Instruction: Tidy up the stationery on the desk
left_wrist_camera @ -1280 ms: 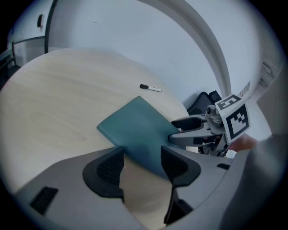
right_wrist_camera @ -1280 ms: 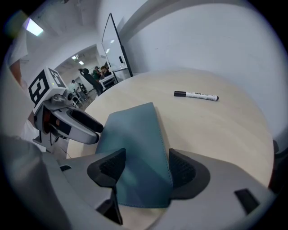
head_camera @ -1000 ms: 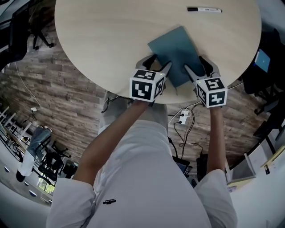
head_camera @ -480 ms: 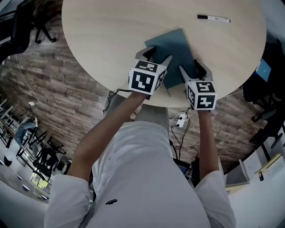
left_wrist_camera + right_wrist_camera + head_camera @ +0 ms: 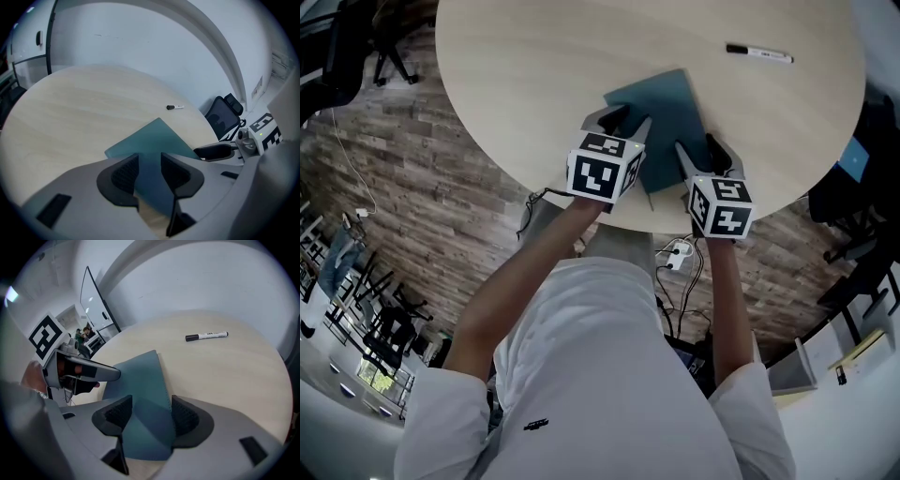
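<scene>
A teal notebook [image 5: 661, 105] lies flat near the front edge of the round wooden table [image 5: 534, 75]. My left gripper [image 5: 628, 122] is at its near left corner, open, with the cover [image 5: 154, 140] showing in the narrow gap between its jaws. On the notebook's near right side is my right gripper [image 5: 700, 148], also open. Its jaws stand wide on either side of the cover [image 5: 140, 376], whose stitched edge runs along the right pad. A black-capped white marker [image 5: 759, 53] rests alone at the far right of the table, apart from both grippers.
The table's front edge runs just under both grippers. Below it on the wood-pattern floor are a power strip [image 5: 680, 248] and cables. A dark office chair [image 5: 225, 112] stands beyond the table's right side, and a whiteboard [image 5: 96, 305] by the far wall.
The right gripper has drawn slightly closer to the left one along the notebook's near edge. The notebook and marker stay where they were; the head view has shifted a little.
</scene>
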Demonstrator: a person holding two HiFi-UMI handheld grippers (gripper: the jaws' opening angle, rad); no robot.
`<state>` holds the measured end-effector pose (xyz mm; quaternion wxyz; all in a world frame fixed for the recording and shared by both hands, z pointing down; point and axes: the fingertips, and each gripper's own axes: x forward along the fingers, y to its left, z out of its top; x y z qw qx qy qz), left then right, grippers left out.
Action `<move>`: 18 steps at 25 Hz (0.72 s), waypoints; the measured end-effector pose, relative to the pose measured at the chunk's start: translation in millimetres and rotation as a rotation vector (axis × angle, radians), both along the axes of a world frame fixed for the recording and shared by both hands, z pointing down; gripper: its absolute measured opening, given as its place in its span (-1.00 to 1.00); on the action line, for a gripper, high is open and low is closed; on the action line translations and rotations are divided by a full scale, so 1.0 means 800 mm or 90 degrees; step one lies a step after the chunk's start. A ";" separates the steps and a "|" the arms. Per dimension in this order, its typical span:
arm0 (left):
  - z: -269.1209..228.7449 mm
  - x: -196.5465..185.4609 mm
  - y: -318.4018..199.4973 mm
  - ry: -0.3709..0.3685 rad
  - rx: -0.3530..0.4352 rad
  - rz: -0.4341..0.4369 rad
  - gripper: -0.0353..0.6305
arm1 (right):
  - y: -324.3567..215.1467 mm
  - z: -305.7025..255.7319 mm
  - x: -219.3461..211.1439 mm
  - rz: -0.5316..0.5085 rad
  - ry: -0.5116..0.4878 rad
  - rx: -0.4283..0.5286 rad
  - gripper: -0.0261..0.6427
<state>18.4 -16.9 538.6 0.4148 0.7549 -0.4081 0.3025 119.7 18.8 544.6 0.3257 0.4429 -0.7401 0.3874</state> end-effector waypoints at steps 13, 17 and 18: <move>0.000 -0.010 -0.071 -0.004 0.036 0.001 -0.42 | -0.021 -0.005 -0.030 0.083 -0.074 -0.014 -0.06; 0.000 -0.017 -0.098 -0.014 0.054 0.005 -0.42 | -0.041 -0.008 -0.043 0.104 -0.090 -0.010 -0.06; 0.000 -0.018 -0.104 -0.016 0.057 0.003 -0.42 | -0.045 -0.009 -0.046 0.106 -0.094 -0.008 -0.06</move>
